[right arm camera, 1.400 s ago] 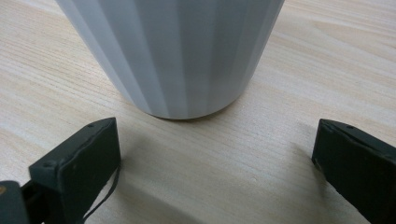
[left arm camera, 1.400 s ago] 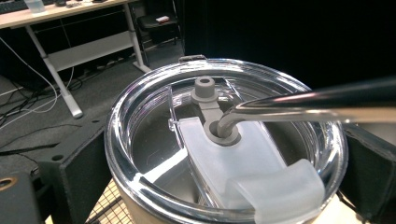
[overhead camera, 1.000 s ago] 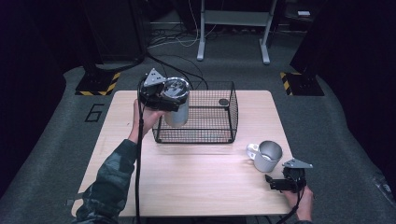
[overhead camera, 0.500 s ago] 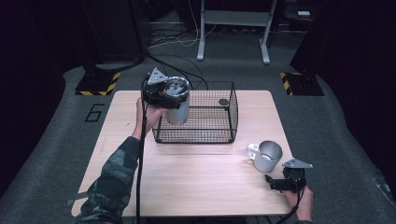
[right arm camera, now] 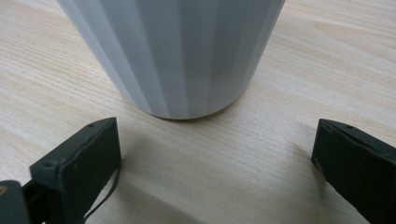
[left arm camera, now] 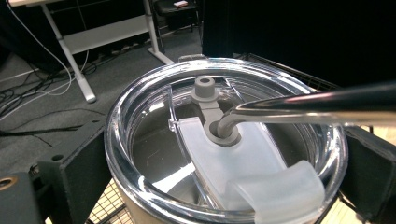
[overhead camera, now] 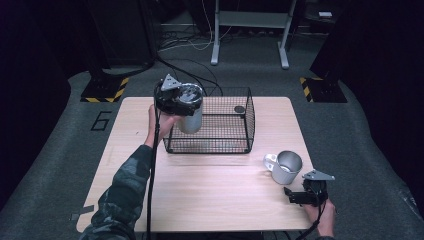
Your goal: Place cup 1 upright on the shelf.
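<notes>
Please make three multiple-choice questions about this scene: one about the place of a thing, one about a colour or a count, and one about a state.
1. Where does the grey mug stand?
A. inside the wire basket
B. on the table, in front of the right gripper
C. on the floor

2. What colour is the wire basket?
A. black
B. white
C. red

3. How are the jaws of the right gripper?
A. shut on the mug
B. shut on nothing
C. open, apart from the mug

Answers:
1 B: the high view shows the mug on the wooden table, just beyond the right gripper.
2 A: its mesh is black in the high view.
3 C: the right gripper view shows both jaws wide apart with the mug base beyond them, untouched.
</notes>
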### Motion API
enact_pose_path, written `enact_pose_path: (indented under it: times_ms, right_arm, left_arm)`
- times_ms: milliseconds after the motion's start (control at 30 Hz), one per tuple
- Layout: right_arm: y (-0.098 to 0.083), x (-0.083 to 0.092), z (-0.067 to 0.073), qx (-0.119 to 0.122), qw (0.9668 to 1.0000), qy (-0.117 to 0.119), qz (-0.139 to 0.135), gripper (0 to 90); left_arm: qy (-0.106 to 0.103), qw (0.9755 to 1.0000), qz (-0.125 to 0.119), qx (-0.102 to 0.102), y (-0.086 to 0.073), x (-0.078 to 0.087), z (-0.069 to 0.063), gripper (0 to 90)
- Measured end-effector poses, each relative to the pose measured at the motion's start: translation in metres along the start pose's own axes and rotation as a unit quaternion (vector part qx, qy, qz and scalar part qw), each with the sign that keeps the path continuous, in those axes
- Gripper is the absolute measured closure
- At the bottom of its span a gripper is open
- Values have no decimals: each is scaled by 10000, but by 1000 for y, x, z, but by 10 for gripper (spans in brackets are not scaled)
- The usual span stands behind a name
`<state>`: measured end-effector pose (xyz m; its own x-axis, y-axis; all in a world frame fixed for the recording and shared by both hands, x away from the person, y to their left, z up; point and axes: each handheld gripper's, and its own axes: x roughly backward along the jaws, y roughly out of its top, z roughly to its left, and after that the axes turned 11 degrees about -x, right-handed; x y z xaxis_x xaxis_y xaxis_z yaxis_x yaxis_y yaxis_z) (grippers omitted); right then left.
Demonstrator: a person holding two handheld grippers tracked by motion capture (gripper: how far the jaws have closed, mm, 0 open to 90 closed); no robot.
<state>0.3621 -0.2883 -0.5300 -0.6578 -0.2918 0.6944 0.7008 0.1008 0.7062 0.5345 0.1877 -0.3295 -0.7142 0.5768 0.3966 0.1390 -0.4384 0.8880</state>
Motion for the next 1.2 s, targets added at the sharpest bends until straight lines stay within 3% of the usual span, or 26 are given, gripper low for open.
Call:
enact_pose_path:
  times_ms: [500, 1200]
  right_arm:
    - [0, 0, 0, 24, 10000, -3, -2, 9]
    - [0, 0, 0, -17, 10000, 4, -10, 11]
  left_arm:
    - [56, 9997, 154, 198, -16, -21, 1, 39]
    - [88, 9986, 414, 326, -30, -46, 1, 39]
